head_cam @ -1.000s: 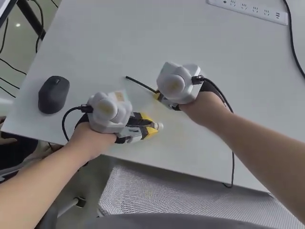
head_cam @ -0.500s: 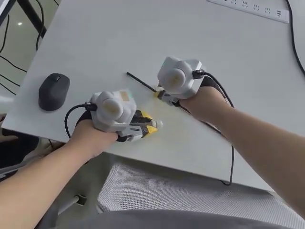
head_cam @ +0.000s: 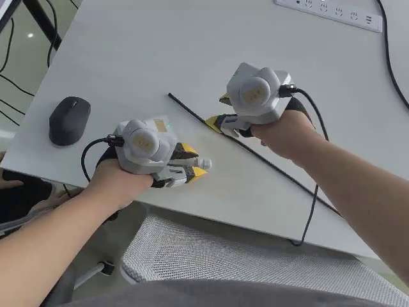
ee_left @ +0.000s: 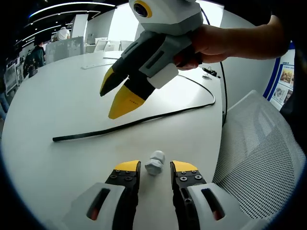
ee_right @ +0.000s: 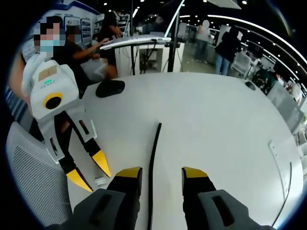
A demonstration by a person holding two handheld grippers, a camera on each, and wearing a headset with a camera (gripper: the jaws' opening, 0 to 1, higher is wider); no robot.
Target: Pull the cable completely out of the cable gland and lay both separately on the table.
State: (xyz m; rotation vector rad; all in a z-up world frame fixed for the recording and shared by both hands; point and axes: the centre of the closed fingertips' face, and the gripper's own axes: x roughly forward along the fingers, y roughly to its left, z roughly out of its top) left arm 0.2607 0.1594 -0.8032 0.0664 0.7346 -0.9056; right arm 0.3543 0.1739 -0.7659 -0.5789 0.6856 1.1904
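Observation:
A thin black cable lies straight on the white table, free of the gland. The small white cable gland rests on the table near the front edge, apart from the cable. My left gripper is open, its yellow tips either side of the gland and just behind it. My right gripper is open and hovers above the cable, which runs between its jaws on the table below. In the left gripper view the right gripper hangs over the cable.
A dark mouse sits at the table's left. A white power strip lies along the far edge. A mesh chair stands below the table's front edge. People stand at benches in the background of the right gripper view.
My right gripper has risen and moved right, off the cable, which now lies flat in full length. The left gripper stays by the gland near the front edge.

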